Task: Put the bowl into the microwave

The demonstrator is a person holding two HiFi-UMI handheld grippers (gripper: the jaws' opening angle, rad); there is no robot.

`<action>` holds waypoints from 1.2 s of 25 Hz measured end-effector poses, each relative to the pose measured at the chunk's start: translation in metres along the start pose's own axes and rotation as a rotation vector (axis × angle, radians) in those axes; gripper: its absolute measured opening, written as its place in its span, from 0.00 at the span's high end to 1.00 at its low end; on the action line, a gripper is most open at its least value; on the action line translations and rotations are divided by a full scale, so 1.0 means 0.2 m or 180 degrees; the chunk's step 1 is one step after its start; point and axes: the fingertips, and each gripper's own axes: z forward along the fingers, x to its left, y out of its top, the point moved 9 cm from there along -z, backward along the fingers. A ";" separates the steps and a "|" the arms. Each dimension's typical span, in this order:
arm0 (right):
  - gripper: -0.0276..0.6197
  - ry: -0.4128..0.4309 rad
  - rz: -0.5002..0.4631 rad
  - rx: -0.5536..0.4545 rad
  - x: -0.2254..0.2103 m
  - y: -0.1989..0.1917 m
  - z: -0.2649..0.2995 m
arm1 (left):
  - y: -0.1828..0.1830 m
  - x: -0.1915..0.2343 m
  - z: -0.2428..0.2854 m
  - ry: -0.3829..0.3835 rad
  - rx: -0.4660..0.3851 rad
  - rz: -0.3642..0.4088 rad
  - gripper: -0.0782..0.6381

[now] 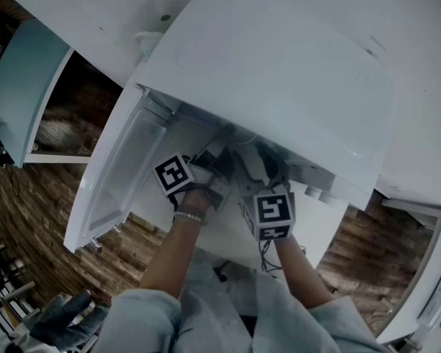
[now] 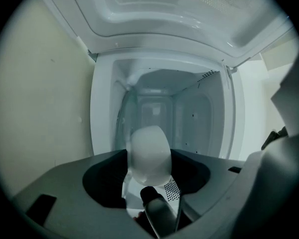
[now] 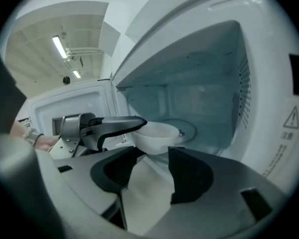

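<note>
A white bowl [image 3: 157,136] hangs at the mouth of the open white microwave [image 1: 279,72], just in front of its glass turntable [image 3: 188,129]. My left gripper [image 3: 135,126] comes in from the left and is shut on the bowl's rim; in its own view the bowl [image 2: 148,153] fills the gap between its jaws [image 2: 148,179]. My right gripper [image 3: 154,172] is open just below and in front of the bowl, its black pads [image 3: 189,176] apart and touching nothing. In the head view both grippers, left [image 1: 217,148] and right [image 1: 260,159], reach under the microwave's top edge, which hides the bowl.
The microwave door [image 1: 114,175] stands swung open to the left, close beside my left gripper. The cavity walls [image 3: 204,83] enclose the space behind the bowl. A pale cabinet [image 1: 22,87] stands at far left over a wooden floor [image 1: 29,219].
</note>
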 end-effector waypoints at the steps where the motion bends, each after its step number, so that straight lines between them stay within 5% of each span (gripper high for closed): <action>1: 0.60 0.0025 0.0058 0.0026 0.01 0.00 0.02 | 0.00 0.00 0.00 -0.0002 -0.0002 0.0000 0.53; 12: 0.46 0.0032 0.0374 -0.0003 0.01 -0.01 0.10 | -0.01 0.00 0.00 0.0021 0.0025 -0.0009 0.53; 22: 0.46 0.0123 0.0211 -0.0121 -0.02 0.01 0.14 | 0.00 0.00 -0.01 0.0014 0.0016 -0.0089 0.53; 26: 0.37 0.0310 0.0125 -0.0103 -0.01 0.01 0.14 | 0.01 0.00 -0.01 0.0022 -0.0011 -0.0092 0.53; 30: 0.36 0.0217 0.0250 -0.0104 -0.03 0.00 0.14 | 0.01 0.00 -0.01 0.0027 -0.0026 -0.0086 0.53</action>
